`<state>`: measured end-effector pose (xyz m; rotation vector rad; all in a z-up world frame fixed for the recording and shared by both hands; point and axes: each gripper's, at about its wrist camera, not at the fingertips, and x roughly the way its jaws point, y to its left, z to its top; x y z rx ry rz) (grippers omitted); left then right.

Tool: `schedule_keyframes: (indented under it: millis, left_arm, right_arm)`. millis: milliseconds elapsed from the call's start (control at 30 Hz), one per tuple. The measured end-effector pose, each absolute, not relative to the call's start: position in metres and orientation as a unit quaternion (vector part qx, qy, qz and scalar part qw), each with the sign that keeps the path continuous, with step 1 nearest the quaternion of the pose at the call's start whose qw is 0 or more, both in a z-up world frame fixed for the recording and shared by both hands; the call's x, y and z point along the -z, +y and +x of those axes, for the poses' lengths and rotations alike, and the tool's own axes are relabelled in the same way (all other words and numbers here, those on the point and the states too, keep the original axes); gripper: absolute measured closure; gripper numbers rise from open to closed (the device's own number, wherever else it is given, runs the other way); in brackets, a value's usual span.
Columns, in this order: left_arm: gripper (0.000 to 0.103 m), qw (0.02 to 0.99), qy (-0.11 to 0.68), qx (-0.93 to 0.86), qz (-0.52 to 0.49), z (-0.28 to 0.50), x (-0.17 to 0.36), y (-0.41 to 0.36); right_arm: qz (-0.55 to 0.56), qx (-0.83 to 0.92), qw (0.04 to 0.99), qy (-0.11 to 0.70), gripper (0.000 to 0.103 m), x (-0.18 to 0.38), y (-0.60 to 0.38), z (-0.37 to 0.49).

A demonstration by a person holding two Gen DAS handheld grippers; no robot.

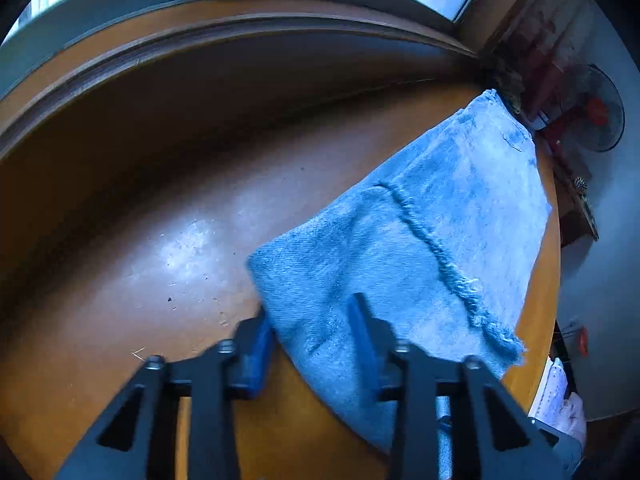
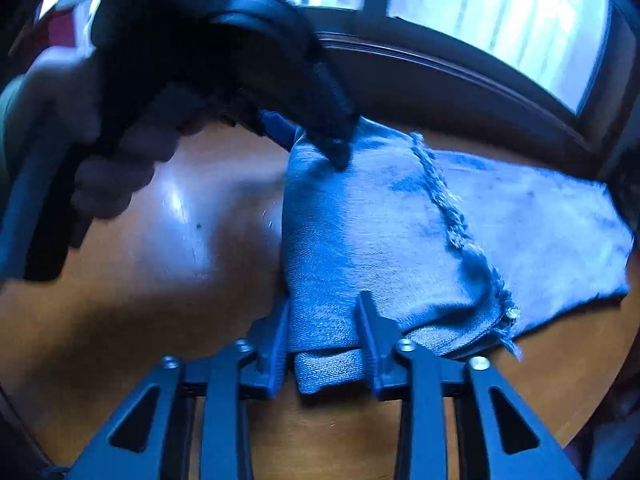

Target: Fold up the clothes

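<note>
Open tabletop [image 1: 168, 240]: bare wood left of the folded jeans [image 1: 420, 240].
Far edge: window ledge [image 1: 240, 32] bounds the table.
Right side: jeans reach the table's rim; fan [image 1: 596, 112] stands beyond.
Near edge: bare strip right of the right gripper [image 2: 324, 328].

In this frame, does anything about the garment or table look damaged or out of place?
The folded light-blue denim garment has a ragged, frayed hem running diagonally across its top layer. In the left wrist view, one end hangs past the edge of the round brown wooden table.
</note>
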<state>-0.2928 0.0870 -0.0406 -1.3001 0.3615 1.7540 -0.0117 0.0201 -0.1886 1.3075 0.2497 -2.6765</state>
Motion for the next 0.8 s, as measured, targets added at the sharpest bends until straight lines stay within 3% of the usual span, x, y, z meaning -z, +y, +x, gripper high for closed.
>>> schedule_keyframes:
  millis: [100,367,567,800]
  left_arm:
    - [0.084,0.440,0.137,-0.711,-0.532,-0.292,0.035,0.077]
    - [0.084,0.411,0.121,-0.730,-0.532,-0.276,-0.005,0.046]
    - [0.082,0.399,0.114,-0.742,-0.527,-0.261,-0.033,0.065]
    - [0.081,0.381,0.124,-0.752,-0.524,-0.254,-0.053,0.096]
  right_arm:
    - [0.441,0.891,0.097,0.047,0.090,0.181,0.026,-0.007]
    - [0.404,0.886,0.207,-0.092,0.090,0.144,0.074,0.014]
    - [0.393,0.850,0.257,-0.239,0.090,0.142,0.145,0.008]
    - [0.390,0.815,0.292,-0.314,0.090,0.145,0.193,0.002]
